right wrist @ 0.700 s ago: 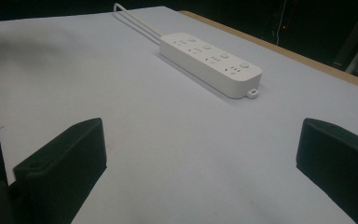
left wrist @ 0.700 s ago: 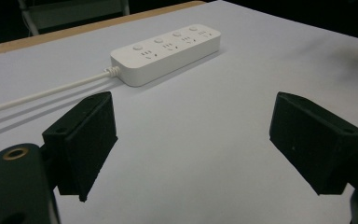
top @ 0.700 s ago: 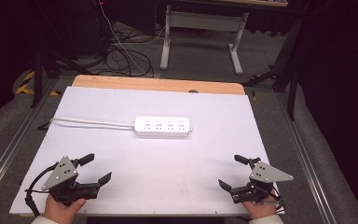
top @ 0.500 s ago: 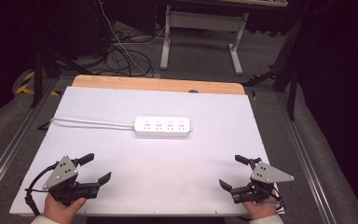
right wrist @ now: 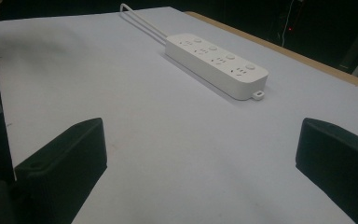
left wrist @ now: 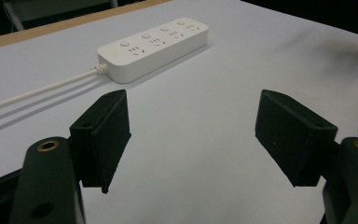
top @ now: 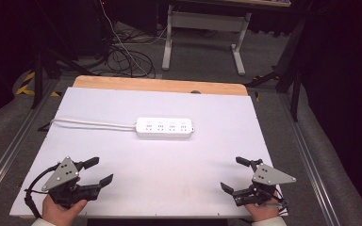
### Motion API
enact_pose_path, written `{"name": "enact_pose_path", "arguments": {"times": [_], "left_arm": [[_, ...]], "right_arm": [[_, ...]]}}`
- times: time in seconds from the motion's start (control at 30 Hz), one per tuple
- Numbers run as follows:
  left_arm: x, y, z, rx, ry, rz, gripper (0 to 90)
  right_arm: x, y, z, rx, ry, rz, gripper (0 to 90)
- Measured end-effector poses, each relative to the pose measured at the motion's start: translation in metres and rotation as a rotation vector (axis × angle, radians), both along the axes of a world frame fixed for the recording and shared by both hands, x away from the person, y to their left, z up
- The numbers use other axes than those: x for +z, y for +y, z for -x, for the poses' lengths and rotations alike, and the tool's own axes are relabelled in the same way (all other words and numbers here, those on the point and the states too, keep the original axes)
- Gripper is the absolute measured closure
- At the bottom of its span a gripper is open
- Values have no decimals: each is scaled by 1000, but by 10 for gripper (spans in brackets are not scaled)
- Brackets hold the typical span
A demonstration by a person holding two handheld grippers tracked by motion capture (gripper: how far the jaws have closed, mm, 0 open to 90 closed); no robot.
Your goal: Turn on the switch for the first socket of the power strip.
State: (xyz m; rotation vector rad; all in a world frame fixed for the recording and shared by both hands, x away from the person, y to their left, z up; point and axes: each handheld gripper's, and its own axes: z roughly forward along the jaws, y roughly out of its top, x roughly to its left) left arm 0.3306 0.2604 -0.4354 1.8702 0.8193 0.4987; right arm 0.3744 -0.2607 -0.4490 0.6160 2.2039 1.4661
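A white power strip (top: 164, 127) with several sockets lies flat near the middle of the white table top (top: 169, 165), its white cord (top: 92, 124) running off to the left. In the left gripper view the power strip (left wrist: 154, 43) is ahead of the jaws, and in the right gripper view the power strip (right wrist: 216, 64) lies ahead too. My left gripper (top: 98, 171) rests at the front left, open, nothing between its jaws. My right gripper (top: 234, 174) rests at the front right, also open and empty. Both are well short of the strip.
The table's wooden far edge (top: 160, 85) borders a dark floor with loose cables (top: 122, 59) and a white desk frame (top: 202, 33). Metal rails (top: 311, 155) run along both sides of the table.
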Motion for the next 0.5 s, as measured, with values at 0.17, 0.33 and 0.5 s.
{"name": "enact_pose_path", "arguments": {"times": [0.17,0.33,0.5], "left_arm": [[4,-2,-1,32,5,-13,308],[9,-1,-9,31,39,7,329],[17,-4,-17,16,38,-9,380]], "right_arm": [[0,0,0,7,-2,-1,26],[-1,1,0,8,11,4,27],[-1,1,0,10,10,4,27]]}}
